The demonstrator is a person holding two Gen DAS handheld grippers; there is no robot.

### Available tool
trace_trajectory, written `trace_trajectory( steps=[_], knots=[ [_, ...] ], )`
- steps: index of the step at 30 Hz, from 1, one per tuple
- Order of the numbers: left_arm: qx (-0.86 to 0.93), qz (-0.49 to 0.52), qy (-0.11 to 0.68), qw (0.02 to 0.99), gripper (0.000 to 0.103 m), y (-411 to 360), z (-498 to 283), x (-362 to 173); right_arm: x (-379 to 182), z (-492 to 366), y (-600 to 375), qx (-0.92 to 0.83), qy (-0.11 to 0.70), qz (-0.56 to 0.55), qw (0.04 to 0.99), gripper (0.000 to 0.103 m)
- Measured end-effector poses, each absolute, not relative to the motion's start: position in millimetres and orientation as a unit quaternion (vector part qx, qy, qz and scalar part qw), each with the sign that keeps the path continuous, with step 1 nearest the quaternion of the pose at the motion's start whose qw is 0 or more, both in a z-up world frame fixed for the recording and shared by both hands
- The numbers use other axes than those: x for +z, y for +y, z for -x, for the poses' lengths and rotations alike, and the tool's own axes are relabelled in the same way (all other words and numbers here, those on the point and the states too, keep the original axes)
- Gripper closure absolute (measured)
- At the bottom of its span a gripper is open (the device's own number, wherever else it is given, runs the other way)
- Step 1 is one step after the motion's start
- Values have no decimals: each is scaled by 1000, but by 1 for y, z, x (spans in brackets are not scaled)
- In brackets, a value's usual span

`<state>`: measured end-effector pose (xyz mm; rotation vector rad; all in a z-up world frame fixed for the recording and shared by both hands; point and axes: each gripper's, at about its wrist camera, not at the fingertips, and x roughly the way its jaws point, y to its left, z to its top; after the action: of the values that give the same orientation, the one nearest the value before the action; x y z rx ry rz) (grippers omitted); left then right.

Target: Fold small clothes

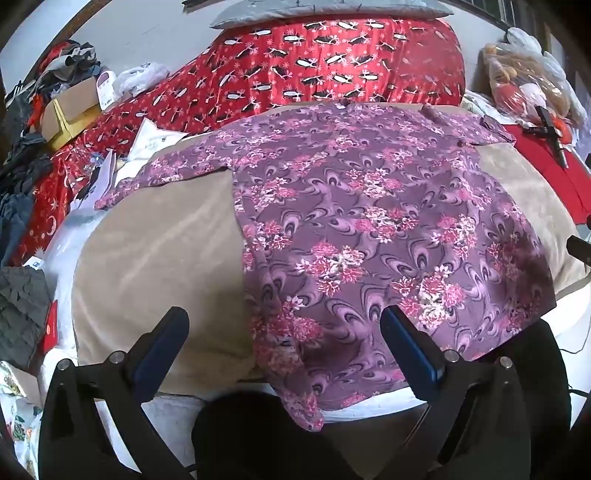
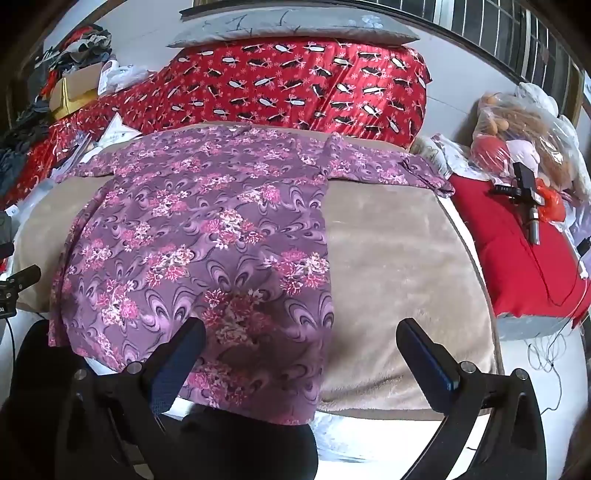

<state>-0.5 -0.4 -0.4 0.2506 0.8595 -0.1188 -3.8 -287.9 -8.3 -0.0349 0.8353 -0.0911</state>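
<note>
A purple floral shirt [image 1: 369, 221] lies flat on a beige blanket [image 1: 155, 258], sleeves spread at the far end, hem hanging over the near edge. It also shows in the right wrist view [image 2: 207, 240] on the blanket [image 2: 399, 277]. My left gripper [image 1: 284, 325] is open and empty, hovering over the shirt's near left edge. My right gripper [image 2: 301, 336] is open and empty over the shirt's near right edge.
A red patterned quilt [image 1: 332, 62] with a grey pillow [image 1: 325, 9] on it lies behind the blanket. A red cushion [image 2: 517, 258] carrying a black tool [image 2: 528, 195] and a plastic bag of toys [image 2: 517, 125] lie at the right. Boxes and clothes [image 1: 62, 103] pile at the left.
</note>
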Motion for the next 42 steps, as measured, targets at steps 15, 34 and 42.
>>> trace_trajectory(
  steps=[15,34,42],
  knots=[
    [-62,-124,425,894,0,-5,-1,-6,-5,8,-293,-45,400,5,915,0],
    [-69,-108,454,882,0,-6,-6,-8,-7,4,-297,-45,406,-6,913,0],
    [-70,-99,455,882,0,-8,-14,-11,-12,-1,-297,-42,410,-9,911,0]
  ],
)
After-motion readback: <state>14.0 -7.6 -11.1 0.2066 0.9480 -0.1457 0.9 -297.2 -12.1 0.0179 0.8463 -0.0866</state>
